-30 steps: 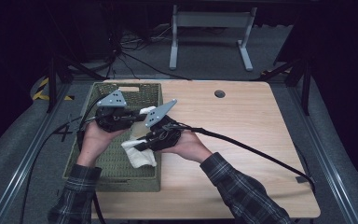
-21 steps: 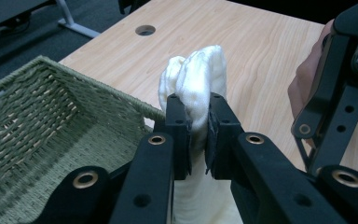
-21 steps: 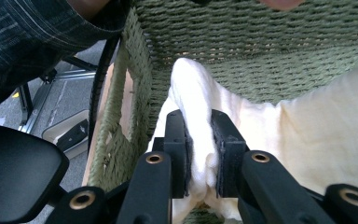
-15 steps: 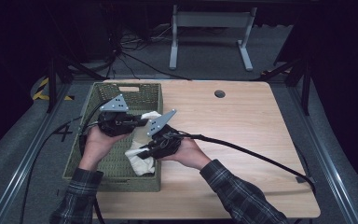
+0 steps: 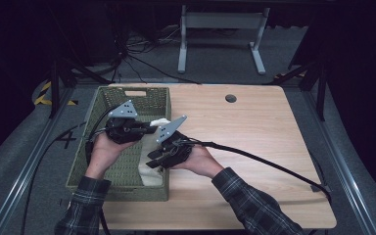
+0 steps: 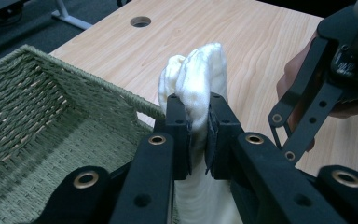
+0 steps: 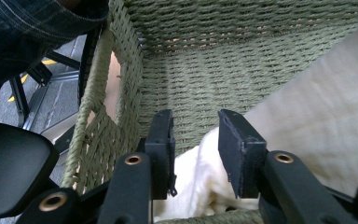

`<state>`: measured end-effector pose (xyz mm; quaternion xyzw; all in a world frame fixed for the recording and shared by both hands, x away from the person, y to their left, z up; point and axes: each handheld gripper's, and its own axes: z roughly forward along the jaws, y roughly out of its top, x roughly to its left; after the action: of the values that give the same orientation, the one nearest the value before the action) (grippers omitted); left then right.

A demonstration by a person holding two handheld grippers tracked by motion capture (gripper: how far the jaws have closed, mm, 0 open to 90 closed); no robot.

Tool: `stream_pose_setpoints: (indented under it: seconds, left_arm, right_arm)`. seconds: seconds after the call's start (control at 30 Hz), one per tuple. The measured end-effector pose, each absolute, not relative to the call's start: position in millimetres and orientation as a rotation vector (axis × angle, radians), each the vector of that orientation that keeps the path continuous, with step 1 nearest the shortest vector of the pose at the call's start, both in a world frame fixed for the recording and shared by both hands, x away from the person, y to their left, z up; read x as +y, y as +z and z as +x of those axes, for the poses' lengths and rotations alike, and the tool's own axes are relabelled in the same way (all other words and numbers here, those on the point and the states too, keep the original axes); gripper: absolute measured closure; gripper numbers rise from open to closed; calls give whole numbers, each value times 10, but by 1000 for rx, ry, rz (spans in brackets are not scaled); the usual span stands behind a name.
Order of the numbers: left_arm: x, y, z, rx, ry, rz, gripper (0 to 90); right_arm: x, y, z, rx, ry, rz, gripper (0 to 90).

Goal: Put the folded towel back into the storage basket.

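High view, left tongs (image 5: 149,128): held in the person's left hand (image 5: 103,149) over the green woven basket (image 5: 127,181); jaw tips at the upper end of the white cloth (image 5: 152,147).
High view, right tongs (image 5: 152,159): held in the right hand (image 5: 198,159) at the basket's right wall, just beside the cloth's lower part; how wide the jaws stand cannot be told here.
High view, cloth: pale strip running from the left tongs down along the inside of the basket's right wall, toward the near right corner.
High view, basket: on the left part of the wooden bench (image 5: 254,147), with a handle slot in its far wall; a round hole (image 5: 230,98) lies in the far bench top, well apart.
High view, writing: none readable.

Left gripper view, left tongs (image 6: 199,130): jaws drawn nearly together, pads clamped on a bunched fold of the white cloth (image 6: 198,74), which stands up above the tips and hangs below them.
Left gripper view, surroundings: basket rim (image 6: 98,86) to the left; right tongs (image 6: 303,121) at the right edge over the bench.
Left gripper view, writing: none readable.

Right gripper view, right tongs (image 7: 196,140): jaws partly apart, having just been opening; cloth (image 7: 326,126) lies below and behind the gap, neither pad pressing on it.
Right gripper view, surroundings: basket's woven wall (image 7: 223,56) fills the background; plaid sleeve (image 7: 28,23) at upper left.
Right gripper view, writing: none readable.
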<state>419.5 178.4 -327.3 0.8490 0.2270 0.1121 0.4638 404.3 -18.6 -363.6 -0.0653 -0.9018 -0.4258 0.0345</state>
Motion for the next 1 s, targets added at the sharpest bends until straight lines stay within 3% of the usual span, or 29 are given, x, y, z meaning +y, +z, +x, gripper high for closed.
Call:
stream_pose_setpoints:
  seconds: [0.5, 1.0]
  left_arm:
    - [1750, -3182, 4377, 679, 295, 2104, 818]
    - [1697, -3245, 4664, 807, 330, 2119, 818]
  right_arm:
    - [-406, -3432, 4068, -2832, -1359, -198, 477]
    - [-1061, -3399, 4052, -2874, -1391, -255, 413]
